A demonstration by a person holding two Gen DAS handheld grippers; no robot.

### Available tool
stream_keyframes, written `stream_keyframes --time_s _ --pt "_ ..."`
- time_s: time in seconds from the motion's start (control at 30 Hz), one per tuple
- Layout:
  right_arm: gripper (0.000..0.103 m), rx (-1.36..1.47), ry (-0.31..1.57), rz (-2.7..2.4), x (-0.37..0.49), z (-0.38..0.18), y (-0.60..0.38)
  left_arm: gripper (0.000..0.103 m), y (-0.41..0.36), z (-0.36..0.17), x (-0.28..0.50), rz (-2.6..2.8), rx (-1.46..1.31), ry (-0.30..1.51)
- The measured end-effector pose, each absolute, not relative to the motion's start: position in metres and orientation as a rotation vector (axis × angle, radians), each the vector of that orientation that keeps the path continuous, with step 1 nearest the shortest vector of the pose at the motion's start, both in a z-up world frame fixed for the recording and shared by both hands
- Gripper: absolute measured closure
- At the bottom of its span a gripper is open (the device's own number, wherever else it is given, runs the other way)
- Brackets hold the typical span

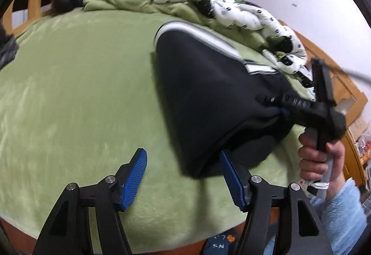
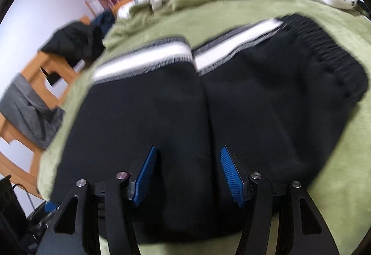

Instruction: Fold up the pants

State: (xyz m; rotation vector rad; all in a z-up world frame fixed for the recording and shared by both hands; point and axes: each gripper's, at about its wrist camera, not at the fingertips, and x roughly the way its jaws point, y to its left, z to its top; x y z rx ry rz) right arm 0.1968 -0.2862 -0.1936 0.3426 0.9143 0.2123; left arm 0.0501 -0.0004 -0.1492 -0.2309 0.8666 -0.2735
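One pair of black pants with white side stripes (image 2: 208,97) lies folded on the green fleece blanket (image 1: 81,81) of the bed. The left hand-held gripper (image 1: 183,176) is apart and holds nothing, low in its frame. The right hand-held gripper (image 2: 187,176) pinches a bunch of black cloth.

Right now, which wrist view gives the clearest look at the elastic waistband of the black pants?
The right wrist view: the gathered waistband runs in full along the pants' far right end, though blurred. In the left wrist view the pants appear bunched and end-on beside the right gripper, and no waistband can be made out.
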Motion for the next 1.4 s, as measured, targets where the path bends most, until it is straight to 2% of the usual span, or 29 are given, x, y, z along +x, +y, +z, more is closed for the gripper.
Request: stream_keyframes --time_s 0.03,0.07,0.1,0.13,0.23,0.27,0.3,0.4,0.53,0.87,1.07,1.27,1.4 --pt "0.048 0.334 0.908 0.204 0.199 -0.195 -0.283 0.040 -0.002 -0.155 0.052 -0.276 -0.248 0.872" --pt "0.065 0.322 0.901 0.218 0.201 -0.193 -0.280 0.040 -0.004 -0.159 0.055 -0.282 -0.260 0.878" --pt "0.074 0.324 0.911 0.246 0.202 -0.191 -0.279 0.040 -0.007 -0.162 0.058 -0.287 -0.265 0.881" --pt "0.074 0.335 0.920 0.275 0.204 -0.186 -0.281 0.040 -0.011 -0.163 0.060 -0.288 -0.260 0.877" --pt "0.065 0.399 0.954 0.336 0.208 -0.181 -0.300 0.040 -0.019 -0.161 0.063 -0.308 -0.261 0.858" --pt "0.058 0.462 0.966 0.330 0.208 -0.183 -0.316 0.040 -0.018 -0.162 0.064 -0.319 -0.265 0.856" --pt "0.057 0.522 0.953 0.319 0.206 -0.185 -0.330 0.040 -0.019 -0.161 0.065 -0.323 -0.262 0.854" --pt "0.056 0.646 0.911 0.289 0.194 -0.190 -0.370 0.040 -0.023 -0.162 0.068 -0.298 -0.238 0.844" --pt "0.056 0.671 0.872 0.295 0.170 -0.190 -0.391 0.040 -0.019 -0.167 0.070 -0.295 -0.273 0.846" --pt "0.054 0.358 0.848 0.422 0.143 -0.173 -0.331 0.040 -0.019 -0.169 0.070 -0.306 -0.276 0.834" --pt "0.060 0.042 0.891 0.350 0.141 -0.189 -0.289 0.040 -0.010 -0.169 0.070 -0.328 -0.297 0.838" --pt "0.060 0.125 0.911 0.375 0.132 -0.187 -0.316 0.040 -0.002 -0.170 0.070 -0.350 -0.338 0.840" --pt "0.060 0.054 0.911 0.358 0.121 -0.185 -0.313 0.040 0.000 -0.170 0.070 -0.362 -0.347 0.838"
